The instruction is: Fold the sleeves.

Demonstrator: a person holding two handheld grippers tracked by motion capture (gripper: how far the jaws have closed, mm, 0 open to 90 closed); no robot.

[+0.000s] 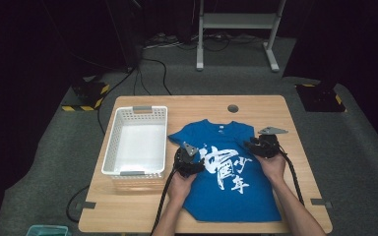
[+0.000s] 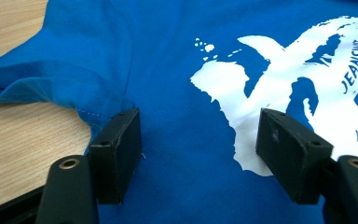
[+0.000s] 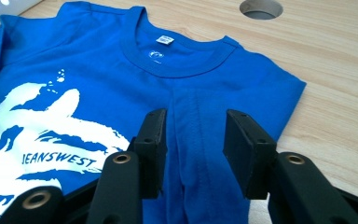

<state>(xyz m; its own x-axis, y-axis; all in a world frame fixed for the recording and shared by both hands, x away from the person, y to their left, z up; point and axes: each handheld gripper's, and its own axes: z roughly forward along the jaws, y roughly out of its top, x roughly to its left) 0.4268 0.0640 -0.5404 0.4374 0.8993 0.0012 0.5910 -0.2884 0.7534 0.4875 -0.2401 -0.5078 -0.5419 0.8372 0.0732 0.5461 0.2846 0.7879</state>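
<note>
A blue T-shirt (image 1: 229,194) with a white print lies flat, front up, on the wooden table (image 1: 298,132), its collar toward the far edge. My left gripper (image 1: 191,158) rests on the shirt's left side near the sleeve. In the left gripper view the left gripper (image 2: 198,135) is open, its jaws wide apart over the blue cloth (image 2: 177,70) and the edge of the print. My right gripper (image 1: 263,146) is at the shirt's right shoulder. In the right gripper view the right gripper (image 3: 193,140) is open, and a raised fold of the shirt (image 3: 191,116) runs between its jaws without being pinched.
A white slatted basket (image 1: 109,147) stands empty on the table left of the shirt. A round cable hole (image 1: 233,108) sits near the far edge behind the collar. Bare wood shows right of the shirt. Cables and a metal stand are on the floor beyond.
</note>
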